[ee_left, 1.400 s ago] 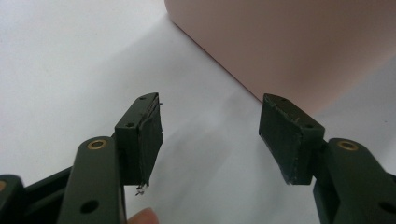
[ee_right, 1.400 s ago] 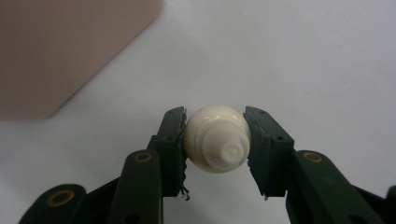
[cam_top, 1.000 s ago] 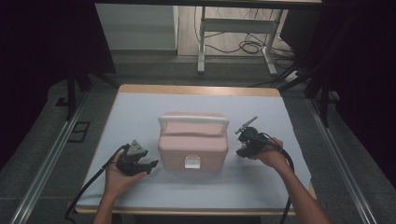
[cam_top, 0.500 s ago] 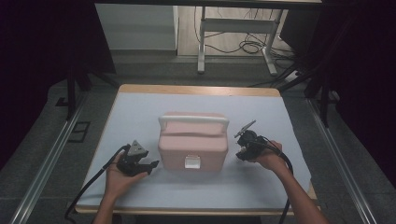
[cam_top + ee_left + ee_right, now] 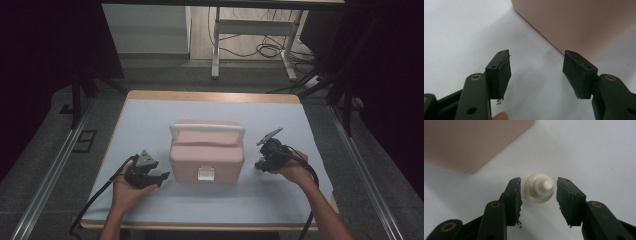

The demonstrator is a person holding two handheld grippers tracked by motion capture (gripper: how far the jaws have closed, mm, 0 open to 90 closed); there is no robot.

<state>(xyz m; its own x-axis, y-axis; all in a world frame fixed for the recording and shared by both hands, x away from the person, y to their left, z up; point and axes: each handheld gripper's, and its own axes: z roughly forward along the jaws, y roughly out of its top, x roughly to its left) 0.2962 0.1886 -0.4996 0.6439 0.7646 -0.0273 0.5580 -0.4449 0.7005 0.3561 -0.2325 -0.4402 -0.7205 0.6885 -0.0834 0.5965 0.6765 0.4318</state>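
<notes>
A pink box [image 5: 207,157] with a white handle [image 5: 207,128] and a white front latch stands mid-table. My left gripper [image 5: 161,178] rests in a hand left of the box, pointing at its lower left corner. It is open and nothing is between its jaws; the left gripper view shows the left gripper [image 5: 537,53] near the pink box wall [image 5: 579,20]. My right gripper [image 5: 260,165] is right of the box, pointing down at the table. In the right gripper view, the right gripper [image 5: 539,180] has just been opening. A small white round cap-like thing [image 5: 539,191] stands between the jaws, with a thin gap on each side.
The table [image 5: 150,120] has a pale blue-white top with a wooden edge at the back. Cables trail from both grippers toward the front edge. Metal rails run along both sides of the table, and a desk frame with cables stands on the floor behind.
</notes>
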